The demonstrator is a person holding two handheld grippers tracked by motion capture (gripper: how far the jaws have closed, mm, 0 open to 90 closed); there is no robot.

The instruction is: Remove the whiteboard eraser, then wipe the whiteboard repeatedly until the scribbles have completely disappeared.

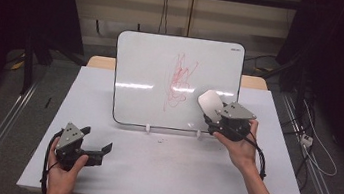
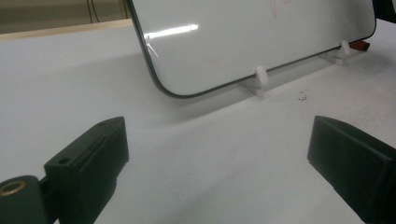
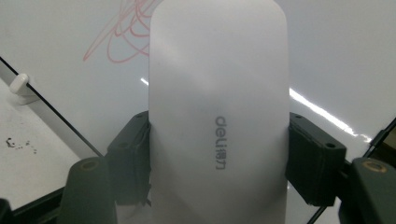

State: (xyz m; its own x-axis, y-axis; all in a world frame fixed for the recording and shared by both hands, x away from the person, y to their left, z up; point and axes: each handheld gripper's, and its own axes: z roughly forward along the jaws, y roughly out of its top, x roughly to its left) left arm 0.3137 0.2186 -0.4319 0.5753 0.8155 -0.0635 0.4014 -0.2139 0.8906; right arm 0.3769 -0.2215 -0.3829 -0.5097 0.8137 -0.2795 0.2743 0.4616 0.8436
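The right gripper (image 1: 214, 113) is clamped on one smooth, pale, rounded eraser (image 3: 217, 112), held against the lower right of the glossy whiteboard (image 1: 148, 73), just beside one red scribble (image 1: 178, 80). The board has rounded corners and stands on two white clips (image 2: 262, 77). The left gripper (image 1: 97, 148) rests gaping on the matte table (image 1: 175, 173), holding nothing

The whiteboard (image 1: 152, 79) has a glossy, smooth face that mirrors the lights, edged by a thin dark rim and held in small white plastic feet (image 2: 261, 77). The eraser (image 3: 217, 116) looks like smooth, matt pale plastic. The tabletop (image 1: 161, 166) is matt white. Both tools' jaws are matt black plastic with brass-coloured inserts.
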